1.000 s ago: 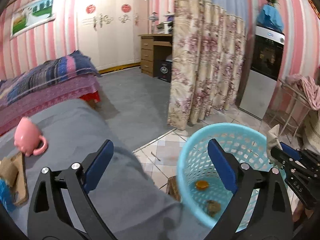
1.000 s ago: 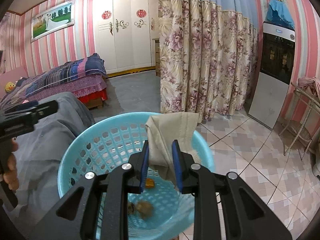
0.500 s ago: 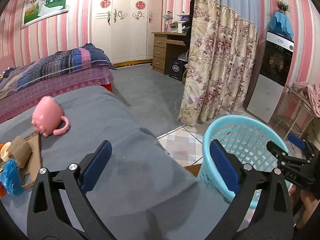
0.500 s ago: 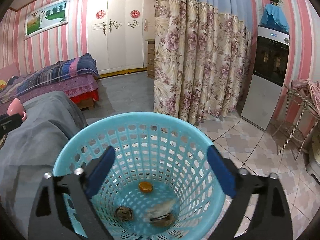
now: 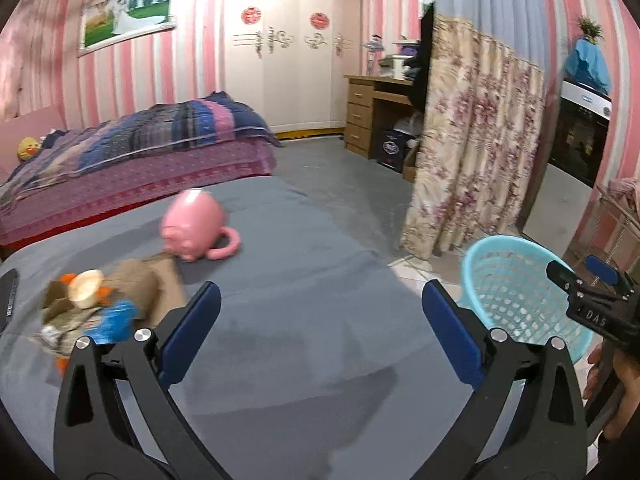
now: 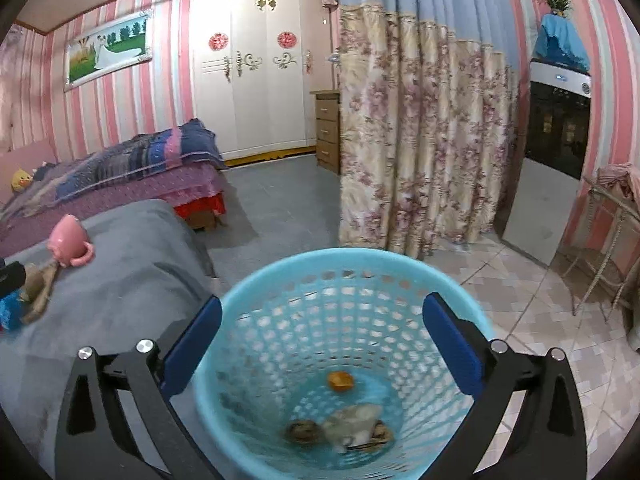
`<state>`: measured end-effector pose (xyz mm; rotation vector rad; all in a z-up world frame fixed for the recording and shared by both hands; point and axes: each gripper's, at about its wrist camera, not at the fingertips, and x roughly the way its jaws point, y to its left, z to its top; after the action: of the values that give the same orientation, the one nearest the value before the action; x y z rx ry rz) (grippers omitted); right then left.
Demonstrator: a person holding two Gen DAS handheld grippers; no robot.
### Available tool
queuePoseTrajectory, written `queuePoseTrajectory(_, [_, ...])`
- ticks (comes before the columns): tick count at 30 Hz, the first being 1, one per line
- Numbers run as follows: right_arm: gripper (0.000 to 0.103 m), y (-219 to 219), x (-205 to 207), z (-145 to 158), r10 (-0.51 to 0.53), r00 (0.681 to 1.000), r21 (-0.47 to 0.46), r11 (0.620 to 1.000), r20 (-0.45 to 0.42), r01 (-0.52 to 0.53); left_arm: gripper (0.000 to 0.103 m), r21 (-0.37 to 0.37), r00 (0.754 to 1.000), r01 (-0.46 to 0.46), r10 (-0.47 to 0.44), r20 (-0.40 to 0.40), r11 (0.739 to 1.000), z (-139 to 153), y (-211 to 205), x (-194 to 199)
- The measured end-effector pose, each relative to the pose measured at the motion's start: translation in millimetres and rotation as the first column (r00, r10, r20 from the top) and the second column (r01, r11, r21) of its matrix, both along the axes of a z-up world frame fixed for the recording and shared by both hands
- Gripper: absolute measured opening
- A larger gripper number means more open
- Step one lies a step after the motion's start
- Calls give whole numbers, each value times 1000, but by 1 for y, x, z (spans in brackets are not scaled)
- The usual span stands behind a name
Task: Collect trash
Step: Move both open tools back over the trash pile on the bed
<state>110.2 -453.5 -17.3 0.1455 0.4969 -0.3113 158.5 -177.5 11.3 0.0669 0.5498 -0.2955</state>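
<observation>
A light blue plastic basket (image 6: 352, 272) stands on the floor beside the grey-covered table (image 5: 304, 264). My right gripper (image 6: 322, 344) is open and empty right above it. Inside lie an orange piece (image 6: 341, 381), a pale crumpled cloth (image 6: 352, 424) and brown scraps (image 6: 302, 432). My left gripper (image 5: 320, 332) is open and empty over the grey cloth. A pile of trash (image 5: 92, 300) with brown paper, a small cup and a blue wrapper lies at its left. The basket (image 5: 516, 280) and my right gripper (image 5: 592, 296) show at the right of the left wrist view.
A pink pig-shaped mug (image 5: 196, 226) lies on the table behind the trash pile, also seen in the right wrist view (image 6: 70, 242). A bed (image 5: 132, 160) stands behind. A floral curtain (image 5: 472, 140) hangs beyond the basket. A metal rack (image 6: 612, 240) stands at the right.
My right gripper opened and dropped the pale cloth into the basket. My left gripper swung left, from the basket toward the trash pile on the table.
</observation>
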Motion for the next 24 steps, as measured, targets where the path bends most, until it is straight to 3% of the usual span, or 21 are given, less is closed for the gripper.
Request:
queuePoseTrajectory(12, [98,113,27,36,180,983,-30,983,43,-179,97,15,978,-206,206,7,978,13,118,-6])
queuePoseTrajectory(21, [98,186,52,40,286,957,-52,957,39,-284,97,10,961,-277,277,-4,961,4,176,-2])
queuePoseTrajectory(24, [98,200,63,38,294,955,-37,956,35,-292,97,40,955,-297,298,-9,954,-2,189,3])
